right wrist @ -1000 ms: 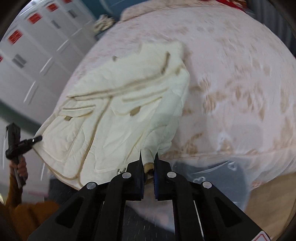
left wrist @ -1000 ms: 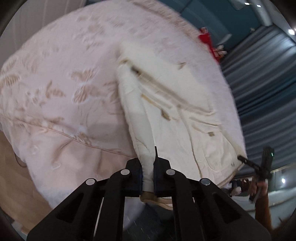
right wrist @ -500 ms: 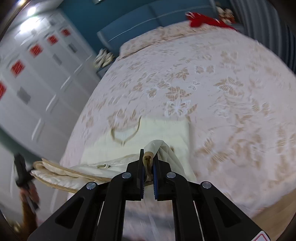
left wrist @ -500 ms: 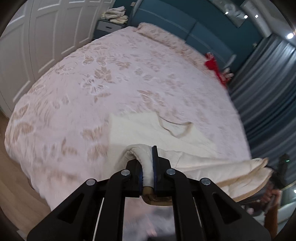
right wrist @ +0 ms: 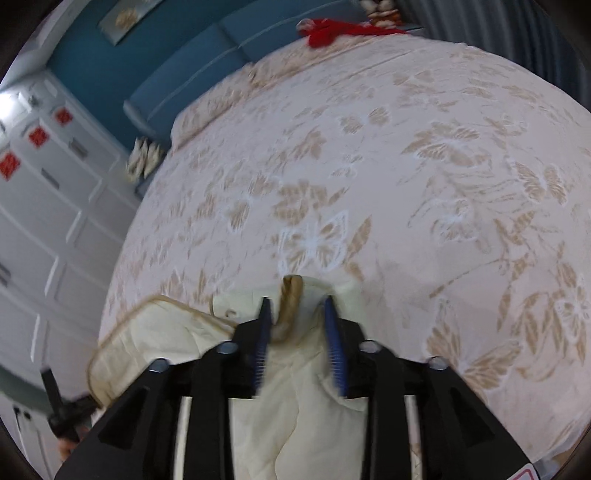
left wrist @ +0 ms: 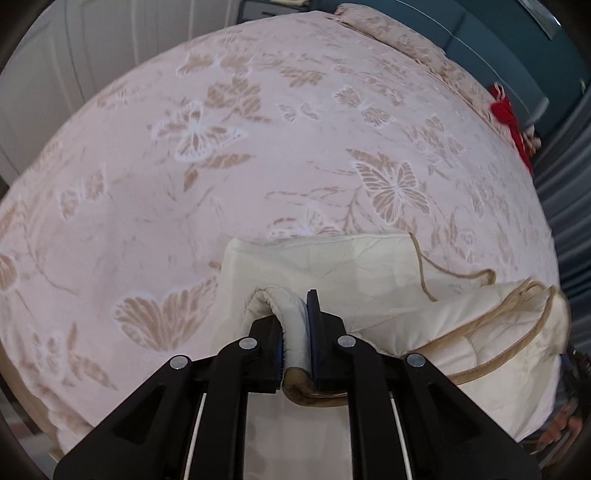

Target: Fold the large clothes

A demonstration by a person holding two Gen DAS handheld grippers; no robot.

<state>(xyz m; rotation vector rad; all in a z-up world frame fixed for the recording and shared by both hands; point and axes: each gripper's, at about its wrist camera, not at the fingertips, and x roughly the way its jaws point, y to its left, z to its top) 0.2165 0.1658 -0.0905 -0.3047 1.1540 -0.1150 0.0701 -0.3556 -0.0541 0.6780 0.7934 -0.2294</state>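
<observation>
A cream quilted jacket (left wrist: 369,273) with tan trim lies folded at the near edge of the bed. In the left wrist view, my left gripper (left wrist: 293,314) still pinches a sleeve cuff (left wrist: 291,328), and its jaws are starting to open. In the right wrist view, my right gripper (right wrist: 295,301) is opening. The other tan-edged cuff (right wrist: 290,295) stands loose between its blue pads (right wrist: 334,350), over the jacket (right wrist: 295,406). A folded hem (right wrist: 147,332) bulges at the left.
The pink bedspread (left wrist: 258,147) with tan butterflies covers the whole bed (right wrist: 406,184). A red cloth (right wrist: 332,31) lies at the far end by the blue headboard (right wrist: 184,85). White wardrobe doors (right wrist: 44,221) stand left, grey curtains (left wrist: 569,184) right.
Both grippers carried the cuffs forward over the bed, folding the jacket onto itself. The right jaws spread apart and let go of their cuff. The left still pinches its cuff.
</observation>
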